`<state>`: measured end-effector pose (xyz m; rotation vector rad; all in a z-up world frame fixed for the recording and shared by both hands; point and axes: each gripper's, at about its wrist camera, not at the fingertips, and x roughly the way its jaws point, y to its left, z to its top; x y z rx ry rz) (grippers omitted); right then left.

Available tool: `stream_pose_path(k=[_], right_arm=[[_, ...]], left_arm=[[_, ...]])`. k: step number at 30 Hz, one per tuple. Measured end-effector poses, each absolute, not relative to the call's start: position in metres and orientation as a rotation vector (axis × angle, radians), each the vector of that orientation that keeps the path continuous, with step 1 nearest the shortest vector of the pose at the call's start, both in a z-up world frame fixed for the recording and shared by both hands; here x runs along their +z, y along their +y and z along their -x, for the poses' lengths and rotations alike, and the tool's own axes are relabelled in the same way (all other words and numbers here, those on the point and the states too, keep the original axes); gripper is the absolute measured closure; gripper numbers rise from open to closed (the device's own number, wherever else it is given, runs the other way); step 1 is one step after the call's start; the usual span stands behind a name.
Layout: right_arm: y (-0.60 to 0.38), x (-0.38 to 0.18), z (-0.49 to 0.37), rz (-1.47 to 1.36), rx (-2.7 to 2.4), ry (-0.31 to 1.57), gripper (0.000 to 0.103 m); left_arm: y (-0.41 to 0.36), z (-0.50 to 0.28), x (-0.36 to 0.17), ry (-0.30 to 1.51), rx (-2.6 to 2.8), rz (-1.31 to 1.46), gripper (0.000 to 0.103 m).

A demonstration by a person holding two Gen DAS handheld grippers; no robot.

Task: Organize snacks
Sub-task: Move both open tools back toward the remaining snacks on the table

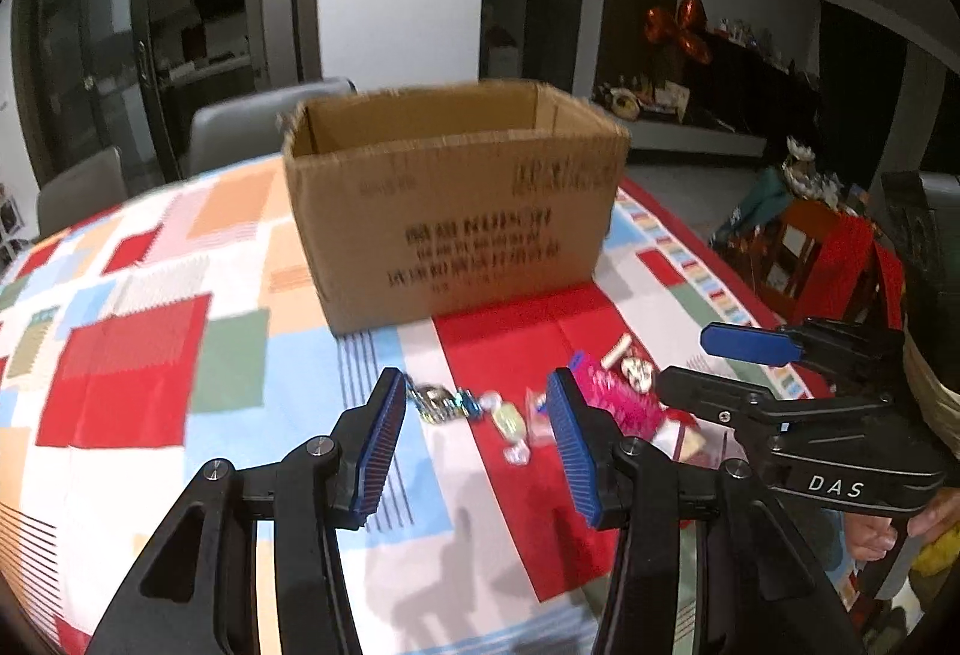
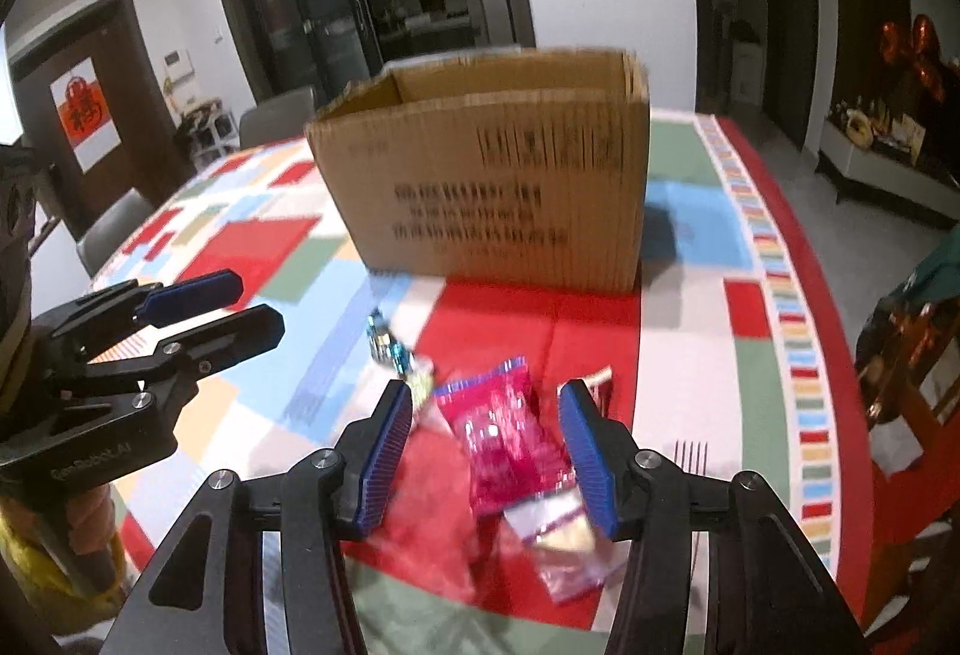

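An open cardboard box (image 1: pixel 450 211) stands on the patchwork tablecloth (image 1: pixel 138 331); it also shows in the right wrist view (image 2: pixel 492 175). Small wrapped snacks lie in front of it: a pink packet (image 2: pixel 510 433), a blue-silver candy (image 2: pixel 393 346), a clear packet (image 2: pixel 564 541), a pale candy (image 1: pixel 507 418) and a silver-blue candy (image 1: pixel 441 403). My left gripper (image 1: pixel 480 445) is open and empty above the candies. My right gripper (image 2: pixel 486 457) is open, its fingers either side of the pink packet, not touching it. Each gripper shows in the other's view (image 1: pixel 708 367) (image 2: pixel 252 307).
Grey chairs (image 1: pixel 252 126) stand behind the table. The table's right edge has a striped border (image 2: pixel 786 307). A red shelf with clutter (image 1: pixel 822 253) stands to the right, off the table. A sideboard (image 2: pixel 888 156) lies further back.
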<state>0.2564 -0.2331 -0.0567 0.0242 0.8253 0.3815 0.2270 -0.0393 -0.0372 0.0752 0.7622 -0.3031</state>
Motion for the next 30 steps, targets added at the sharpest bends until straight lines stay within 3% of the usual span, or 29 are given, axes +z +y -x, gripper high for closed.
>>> stream_pose_path(k=[15, 30], right_arm=[[-0.222, -0.101, -0.279, 0.000, 0.432, 0.949, 0.051], [-0.222, -0.112, -0.294, -0.008, 0.454, 0.959, 0.051]], left_arm=[[-0.044, -0.260, -0.096, 0.953, -0.386, 0.040, 0.079], [-0.057, -0.292, -0.125, 1.033, -0.357, 0.080, 0.082]])
